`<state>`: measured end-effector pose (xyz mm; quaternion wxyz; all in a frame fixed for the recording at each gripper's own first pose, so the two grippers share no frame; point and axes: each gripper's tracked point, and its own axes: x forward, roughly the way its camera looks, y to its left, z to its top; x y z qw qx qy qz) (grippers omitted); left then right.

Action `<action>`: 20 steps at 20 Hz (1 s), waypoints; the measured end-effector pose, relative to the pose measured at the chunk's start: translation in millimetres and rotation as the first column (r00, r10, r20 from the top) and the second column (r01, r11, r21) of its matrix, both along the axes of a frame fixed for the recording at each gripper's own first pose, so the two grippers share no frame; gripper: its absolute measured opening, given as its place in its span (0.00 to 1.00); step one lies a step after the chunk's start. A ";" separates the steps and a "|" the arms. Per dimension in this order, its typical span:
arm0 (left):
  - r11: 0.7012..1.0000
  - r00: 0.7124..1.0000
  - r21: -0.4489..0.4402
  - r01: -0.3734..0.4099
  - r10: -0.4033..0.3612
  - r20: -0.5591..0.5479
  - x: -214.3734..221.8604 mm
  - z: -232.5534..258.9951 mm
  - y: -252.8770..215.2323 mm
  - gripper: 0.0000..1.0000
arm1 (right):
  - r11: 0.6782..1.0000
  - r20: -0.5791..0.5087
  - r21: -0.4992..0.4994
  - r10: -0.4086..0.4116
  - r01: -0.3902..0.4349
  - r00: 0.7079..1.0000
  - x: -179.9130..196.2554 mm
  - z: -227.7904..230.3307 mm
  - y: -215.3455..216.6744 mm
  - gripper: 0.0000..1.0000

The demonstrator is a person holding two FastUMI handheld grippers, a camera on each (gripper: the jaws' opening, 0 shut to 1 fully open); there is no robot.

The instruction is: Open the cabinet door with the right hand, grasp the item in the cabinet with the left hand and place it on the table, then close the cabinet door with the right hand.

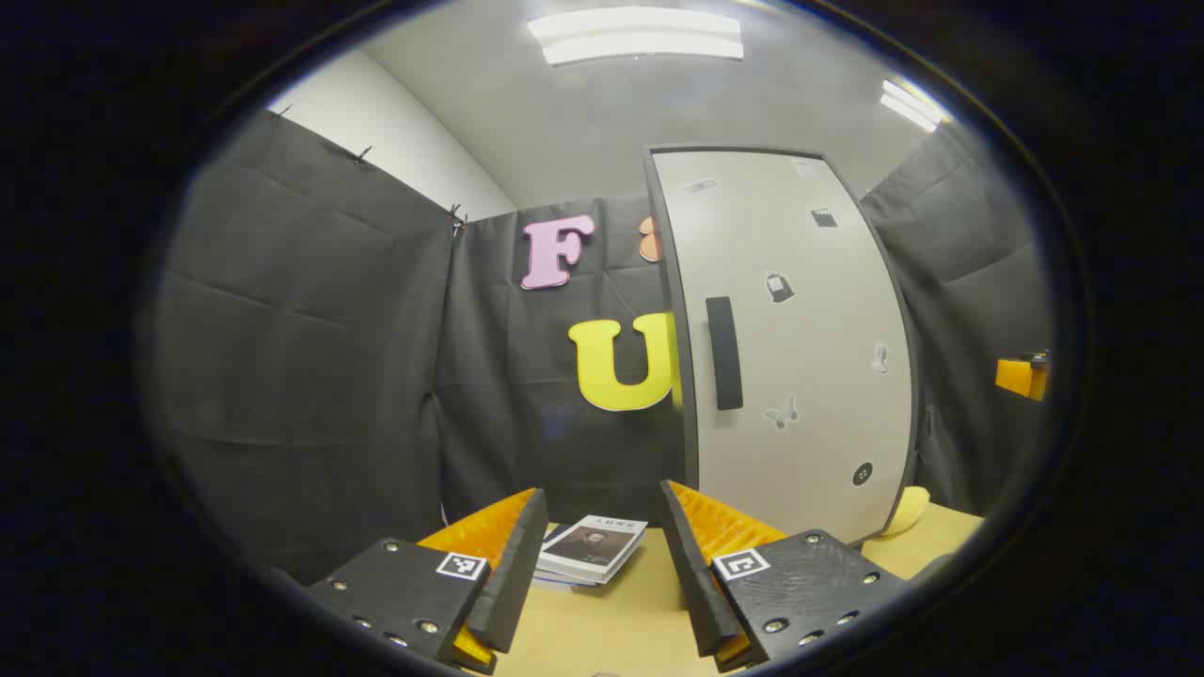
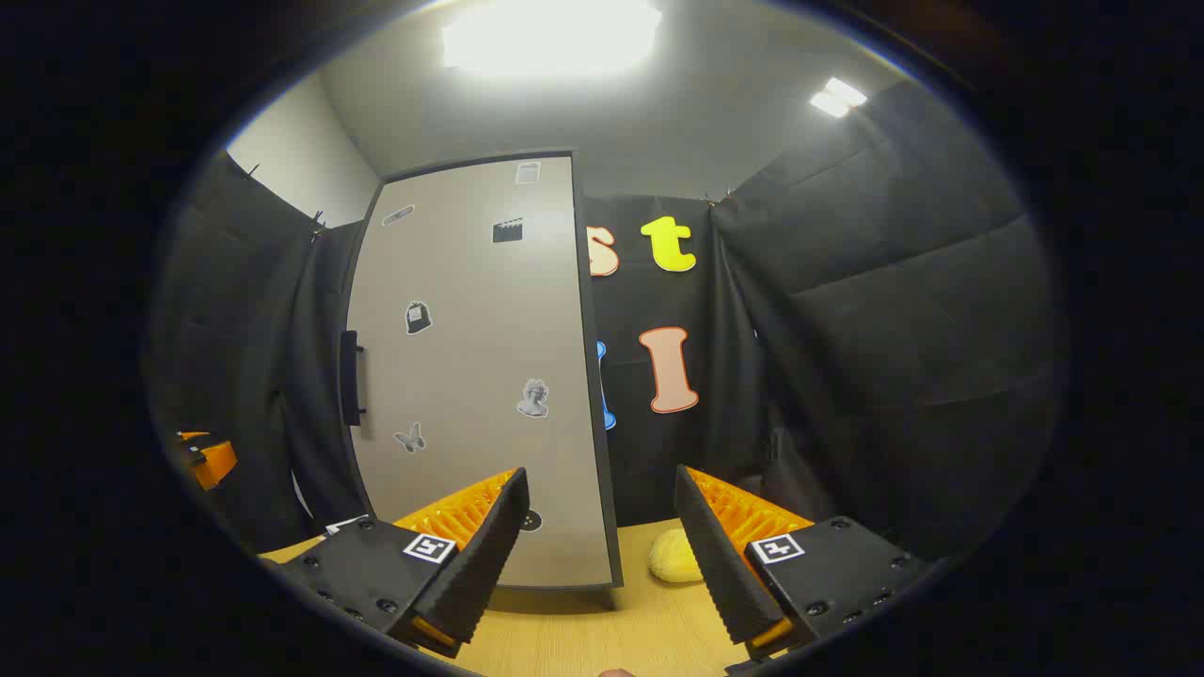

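Left gripper view | cabinet (image 1: 800, 338) door closed | contents hidden

Not much to actually read here. The cabinet door (image 1: 800, 348) has a bunch of little stickers on it, but they're pictures (a clapperboard, a bust, a butterfly), no words I can make out. The booklet (image 1: 594, 548) lying on the table (image 1: 611, 621) has a line of print across the top of its cover, way too small to read.
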<state>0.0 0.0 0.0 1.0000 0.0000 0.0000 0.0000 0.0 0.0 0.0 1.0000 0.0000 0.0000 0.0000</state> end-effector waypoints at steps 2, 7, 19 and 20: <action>1.000 1.000 -0.006 0.002 -0.002 -0.006 -0.5 -1.6 0.2 0.72 | 1.000 0.006 0.001 0.005 -0.005 1.000 -2.0 1.4 1.1 0.98; 1.000 1.000 0.002 0.001 -0.001 0.001 -1.5 1.7 3.5 0.71 | 1.000 0.012 -0.020 0.013 -0.013 1.000 -2.2 2.6 0.3 0.98; 1.000 1.000 0.008 -0.027 0.027 -0.003 -2.8 -2.4 19.9 0.72 | 0.999 -0.013 -0.035 0.036 -0.037 0.999 3.4 2.9 3.2 0.98; 0.999 0.999 0.010 -0.032 0.032 -0.005 -2.6 -3.6 23.7 0.72 | 0.998 -0.012 -0.036 0.051 -0.052 0.999 4.6 2.8 5.3 0.98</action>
